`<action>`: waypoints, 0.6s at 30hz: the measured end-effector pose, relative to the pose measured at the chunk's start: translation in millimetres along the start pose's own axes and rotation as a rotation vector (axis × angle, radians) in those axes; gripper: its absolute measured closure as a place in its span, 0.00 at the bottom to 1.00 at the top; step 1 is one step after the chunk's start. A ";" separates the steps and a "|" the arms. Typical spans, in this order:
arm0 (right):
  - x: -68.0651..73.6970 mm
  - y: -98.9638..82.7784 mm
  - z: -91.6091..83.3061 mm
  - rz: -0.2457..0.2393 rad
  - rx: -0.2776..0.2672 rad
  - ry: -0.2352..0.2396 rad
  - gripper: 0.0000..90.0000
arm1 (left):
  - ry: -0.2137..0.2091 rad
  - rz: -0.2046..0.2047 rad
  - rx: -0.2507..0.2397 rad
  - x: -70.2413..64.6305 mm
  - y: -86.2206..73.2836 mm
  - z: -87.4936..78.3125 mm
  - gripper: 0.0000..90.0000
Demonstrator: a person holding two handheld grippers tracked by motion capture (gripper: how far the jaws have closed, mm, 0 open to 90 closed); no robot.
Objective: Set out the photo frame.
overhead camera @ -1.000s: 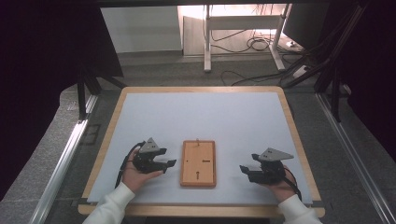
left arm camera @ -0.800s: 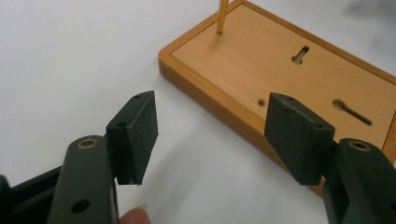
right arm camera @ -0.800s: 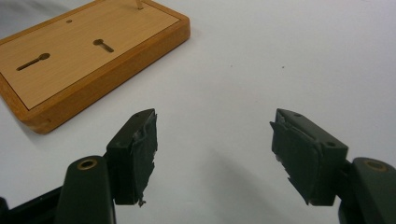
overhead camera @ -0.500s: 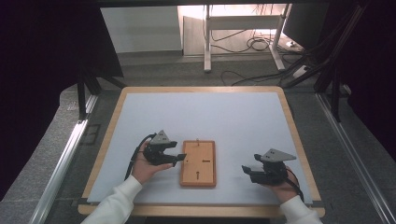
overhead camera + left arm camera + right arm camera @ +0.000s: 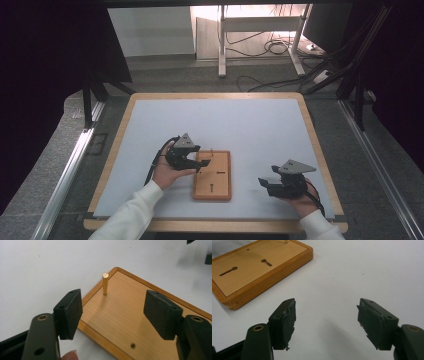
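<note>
A flat wooden board [image 5: 219,186] lies on the white table top, with two keyhole slots [image 5: 229,271] in its face. A short brass peg [image 5: 105,283] stands upright near its far left corner. My left gripper [image 5: 201,163] hangs over the board's left edge. Its jaws have just been opening and now stand wide apart [image 5: 115,312], with nothing between the pads [image 5: 71,311]. The peg stands a little beyond them. My right gripper [image 5: 265,186] rests to the right of the board, open and empty [image 5: 327,322] over bare table.
The white table top [image 5: 250,125] has a wooden rim [image 5: 215,95] all round. Dark frame legs and cables stand on the floor behind the far edge. A person's fingertip [image 5: 71,355] shows under the left jaw.
My left gripper has moved right and slightly away from the near edge, from beside the board to over its left edge. The right gripper has stayed where it was.
</note>
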State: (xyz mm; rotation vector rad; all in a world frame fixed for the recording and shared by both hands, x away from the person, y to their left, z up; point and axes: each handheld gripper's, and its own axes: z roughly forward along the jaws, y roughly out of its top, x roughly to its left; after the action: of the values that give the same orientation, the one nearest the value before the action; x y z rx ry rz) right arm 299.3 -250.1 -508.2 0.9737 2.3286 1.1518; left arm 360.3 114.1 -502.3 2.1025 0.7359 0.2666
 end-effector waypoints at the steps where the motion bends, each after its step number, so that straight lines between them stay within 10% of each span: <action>1: 0.2 -0.1 0.5 -0.001 0.002 0.001 0.34 | -0.005 0.002 0.002 0.6 1.4 2.5 0.36; 18: 3.0 0.3 3.2 -0.010 0.011 0.006 0.34 | -0.040 0.053 0.035 5.7 13.4 36.9 0.64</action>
State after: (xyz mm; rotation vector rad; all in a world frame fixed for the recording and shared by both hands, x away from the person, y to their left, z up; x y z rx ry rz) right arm 299.2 -246.1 -509.9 0.9631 2.3437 1.1413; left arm 386.5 86.7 -514.2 2.1561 0.6663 0.2411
